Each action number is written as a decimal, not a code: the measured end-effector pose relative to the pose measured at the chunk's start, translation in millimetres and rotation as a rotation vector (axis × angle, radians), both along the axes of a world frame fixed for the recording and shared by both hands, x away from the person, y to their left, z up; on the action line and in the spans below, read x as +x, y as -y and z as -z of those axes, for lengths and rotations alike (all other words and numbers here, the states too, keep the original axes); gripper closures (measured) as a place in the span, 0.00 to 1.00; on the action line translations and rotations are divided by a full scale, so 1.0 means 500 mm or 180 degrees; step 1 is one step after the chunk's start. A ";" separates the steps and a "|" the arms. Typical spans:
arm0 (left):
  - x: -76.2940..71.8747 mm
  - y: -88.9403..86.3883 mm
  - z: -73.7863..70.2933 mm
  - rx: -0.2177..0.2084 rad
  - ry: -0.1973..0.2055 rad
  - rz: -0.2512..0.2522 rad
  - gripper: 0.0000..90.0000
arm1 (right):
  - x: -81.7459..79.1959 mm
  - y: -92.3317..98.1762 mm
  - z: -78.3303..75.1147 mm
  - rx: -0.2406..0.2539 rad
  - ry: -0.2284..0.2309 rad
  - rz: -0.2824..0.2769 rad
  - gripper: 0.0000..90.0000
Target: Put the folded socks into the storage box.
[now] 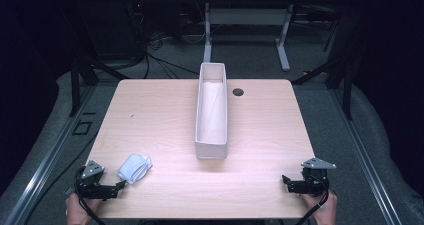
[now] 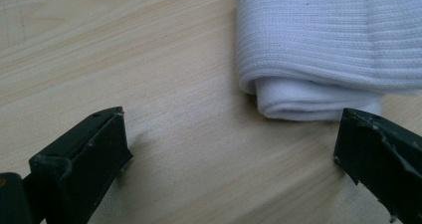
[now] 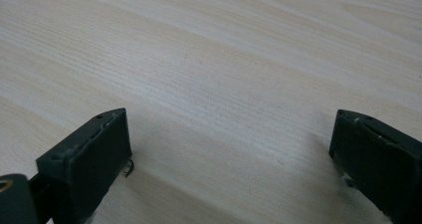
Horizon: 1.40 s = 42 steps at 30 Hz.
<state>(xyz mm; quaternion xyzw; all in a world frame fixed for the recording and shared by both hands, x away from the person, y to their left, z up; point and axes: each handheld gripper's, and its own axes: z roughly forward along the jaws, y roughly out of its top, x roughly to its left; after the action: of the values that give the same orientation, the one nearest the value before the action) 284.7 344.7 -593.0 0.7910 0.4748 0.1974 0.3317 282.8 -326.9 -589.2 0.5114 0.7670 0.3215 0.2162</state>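
Fingers of left gripper (image 2: 229, 159) and right gripper (image 3: 229, 154) apart, empty; folded white cloth (image 2: 323, 50) near left, bin (image 1: 212, 110) mid-table.

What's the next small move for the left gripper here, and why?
Probably ease the left gripper forward and a bit right: its fingers stand open, and the folded white cloth lies just ahead, not yet between them.

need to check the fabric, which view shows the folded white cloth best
The left gripper view: the folded white cloth sits close ahead of the open jaws, its ribbed knit and rolled edge clear. The high view shows the whole cloth, small, beside the left gripper. The right gripper view looks at bare table.
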 end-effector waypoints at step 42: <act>0.019 0.096 -0.215 0.0280 -0.0699 0.0131 0.00 | 0.015 -0.017 0.000 -0.0041 0.0022 0.0173 0.00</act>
<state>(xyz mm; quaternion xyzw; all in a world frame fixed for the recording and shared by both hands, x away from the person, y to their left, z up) 294.3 296.7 -485.6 0.8312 0.4828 0.1233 0.2467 290.1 -318.6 -589.2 0.5295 0.7542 0.3123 0.2308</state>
